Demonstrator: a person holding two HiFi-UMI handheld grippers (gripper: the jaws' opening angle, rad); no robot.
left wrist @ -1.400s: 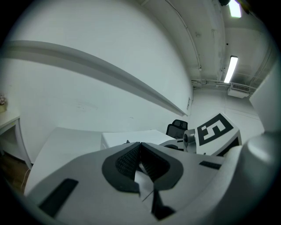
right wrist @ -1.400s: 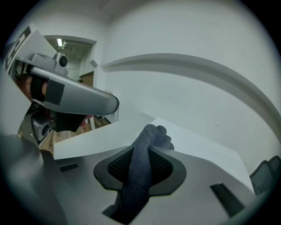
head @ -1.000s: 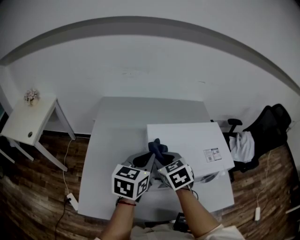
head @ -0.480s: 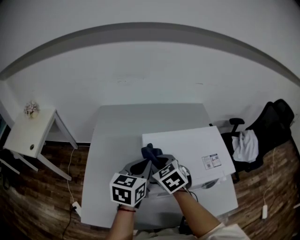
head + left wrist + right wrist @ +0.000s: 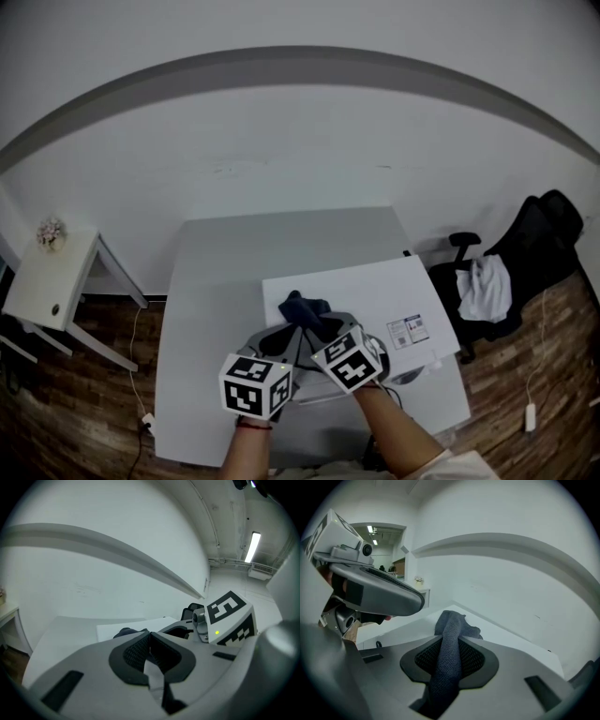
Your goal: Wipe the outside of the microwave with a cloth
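1. Head view: a white microwave [image 5: 375, 295] stands on the near right part of a grey surface [image 5: 220, 272], with a small label [image 5: 408, 331] on its top towards the right edge.
2. A dark cloth [image 5: 302, 307] sits bunched on the near left part of the microwave's top, just beyond the tips of both tools.
3. Right gripper view: the right hand-held gripper [image 5: 451, 654] is clamped on the cloth. The fabric runs as a thick fold up between the two black pads, and its free end appears to rest on the white top.
4. Left gripper view: the left hand-held gripper [image 5: 149, 639] is closed, pad against pad, and grips nothing. The cloth shows as a dark lump just past its tips, slightly left of them.
5. The two tools sit side by side, close together, each carried on a bare forearm at the near edge of the head view. Both point away from the person towards the far wall.
6. A small white side table [image 5: 47, 281] stands well to the left of the surface with a little plant [image 5: 49, 232] on its far end.
7. On the right, a black office chair [image 5: 534, 234] stands on the wooden floor [image 5: 84, 394], with something white draped over its seat.
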